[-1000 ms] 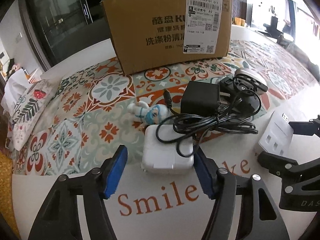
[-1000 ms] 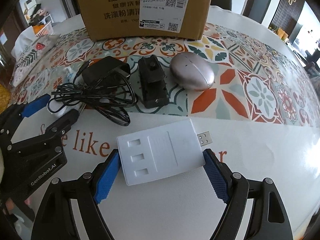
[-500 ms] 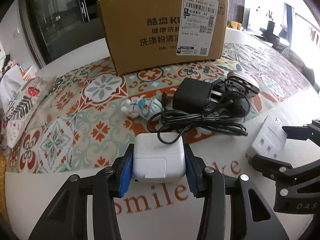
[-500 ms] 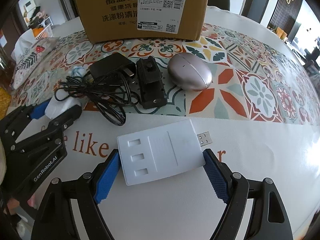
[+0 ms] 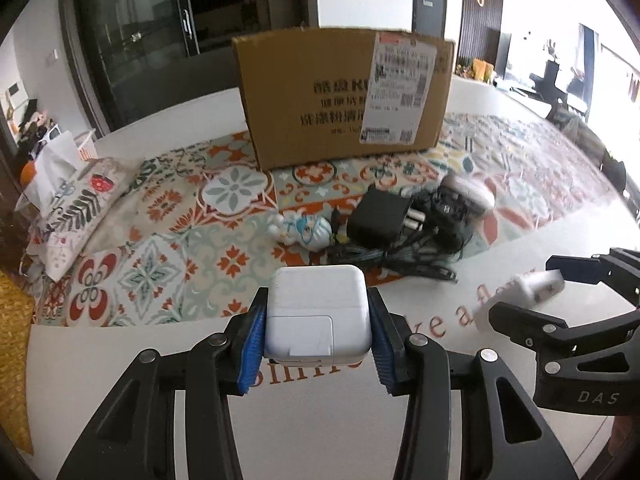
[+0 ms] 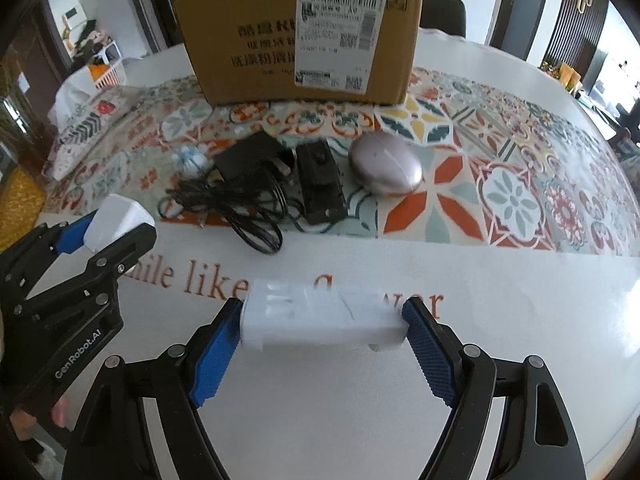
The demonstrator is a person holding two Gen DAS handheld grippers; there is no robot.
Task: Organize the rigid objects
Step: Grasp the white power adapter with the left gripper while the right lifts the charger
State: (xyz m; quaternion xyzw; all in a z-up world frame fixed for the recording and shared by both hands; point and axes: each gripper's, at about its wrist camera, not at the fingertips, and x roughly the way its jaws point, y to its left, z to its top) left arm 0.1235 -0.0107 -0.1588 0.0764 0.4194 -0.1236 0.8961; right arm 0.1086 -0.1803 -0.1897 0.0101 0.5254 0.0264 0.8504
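My left gripper is shut on a white square charger and holds it above the table; it also shows in the right wrist view. My right gripper is shut on a flat white USB hub, lifted and tilted edge-on; it shows at the right of the left wrist view. On the patterned mat lie a black adapter with tangled cord, a black block, a silver oval case and a small blue-haired figurine.
A tall cardboard box stands at the back of the mat. A floral tissue pouch lies at the left. The white tabletop with red lettering lies under both grippers.
My left gripper closed on the white charger and lifted it. My right gripper lifted the USB hub off the table and tilted it. Both views rose and pulled back.
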